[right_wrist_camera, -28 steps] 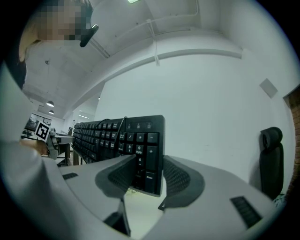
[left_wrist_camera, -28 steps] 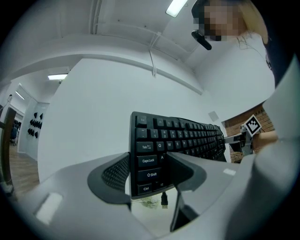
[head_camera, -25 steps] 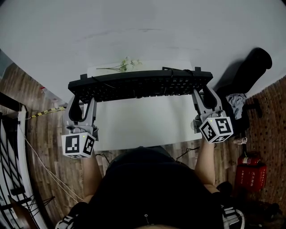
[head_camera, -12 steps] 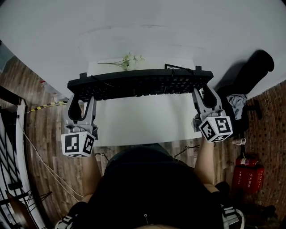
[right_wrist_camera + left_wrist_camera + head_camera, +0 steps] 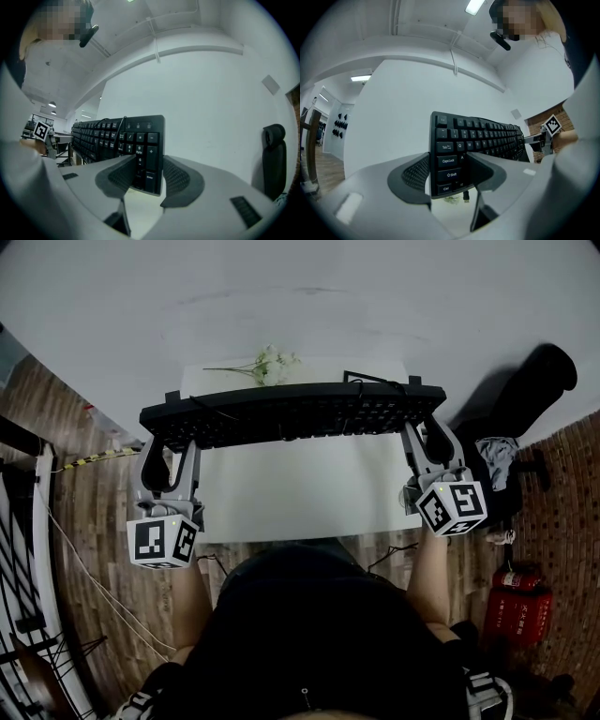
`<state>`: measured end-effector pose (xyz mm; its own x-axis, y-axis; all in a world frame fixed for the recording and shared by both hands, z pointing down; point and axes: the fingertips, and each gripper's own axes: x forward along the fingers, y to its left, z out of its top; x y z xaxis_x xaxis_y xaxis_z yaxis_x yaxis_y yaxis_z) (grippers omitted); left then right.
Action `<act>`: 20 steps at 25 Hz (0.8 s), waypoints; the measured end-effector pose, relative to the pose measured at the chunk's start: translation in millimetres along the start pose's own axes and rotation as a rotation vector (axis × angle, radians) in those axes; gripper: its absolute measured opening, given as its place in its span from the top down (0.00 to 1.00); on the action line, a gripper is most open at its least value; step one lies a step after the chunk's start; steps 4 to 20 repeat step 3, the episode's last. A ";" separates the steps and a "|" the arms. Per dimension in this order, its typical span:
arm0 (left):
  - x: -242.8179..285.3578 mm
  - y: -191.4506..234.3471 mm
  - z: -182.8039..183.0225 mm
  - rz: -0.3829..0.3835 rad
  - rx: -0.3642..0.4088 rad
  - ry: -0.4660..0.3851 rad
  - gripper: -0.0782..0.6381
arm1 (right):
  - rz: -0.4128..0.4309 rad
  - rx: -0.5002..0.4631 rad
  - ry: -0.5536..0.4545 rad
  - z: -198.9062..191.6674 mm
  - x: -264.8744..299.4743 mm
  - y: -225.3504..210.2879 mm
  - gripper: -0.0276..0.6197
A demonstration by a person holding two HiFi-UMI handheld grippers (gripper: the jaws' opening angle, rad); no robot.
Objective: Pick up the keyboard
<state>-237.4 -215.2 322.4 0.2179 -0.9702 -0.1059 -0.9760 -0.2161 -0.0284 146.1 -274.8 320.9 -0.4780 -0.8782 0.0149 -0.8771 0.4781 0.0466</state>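
The black keyboard hangs in the air above the white table, held level by its two ends with its keys facing me. My left gripper is shut on the left end. In the left gripper view its pads clamp the keyboard by the Caps Lock and Shift keys, at the left gripper. My right gripper is shut on the right end. There the right gripper clamps the number-pad end of the keyboard. A black cable lies across the keyboard's top.
A sprig of white flowers lies on the table's far edge, beyond the keyboard. A black chair stands to the right and a red extinguisher stands on the wood floor at lower right. A white wall fills the far side.
Both grippers keep their hold on the keyboard, almost in place. The head view has shifted slightly, so the flower sprig shows more fully beyond the keyboard.
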 end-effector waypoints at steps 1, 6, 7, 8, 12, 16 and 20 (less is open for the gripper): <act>-0.8 -0.6 1.5 0.004 0.001 -0.002 0.54 | 0.003 0.000 -0.002 1.0 -0.2 -0.3 0.67; -2.3 -1.4 4.1 0.012 0.002 -0.003 0.54 | 0.008 0.001 -0.003 2.3 -0.3 -0.8 0.67; -2.3 -1.4 4.1 0.012 0.002 -0.003 0.54 | 0.008 0.001 -0.003 2.3 -0.3 -0.8 0.67; -2.3 -1.4 4.1 0.012 0.002 -0.003 0.54 | 0.008 0.001 -0.003 2.3 -0.3 -0.8 0.67; -2.3 -1.4 4.1 0.012 0.002 -0.003 0.54 | 0.008 0.001 -0.003 2.3 -0.3 -0.8 0.67; -2.3 -1.4 4.1 0.012 0.002 -0.003 0.54 | 0.008 0.001 -0.003 2.3 -0.3 -0.8 0.67; -2.3 -1.4 4.1 0.012 0.002 -0.003 0.54 | 0.008 0.001 -0.003 2.3 -0.3 -0.8 0.67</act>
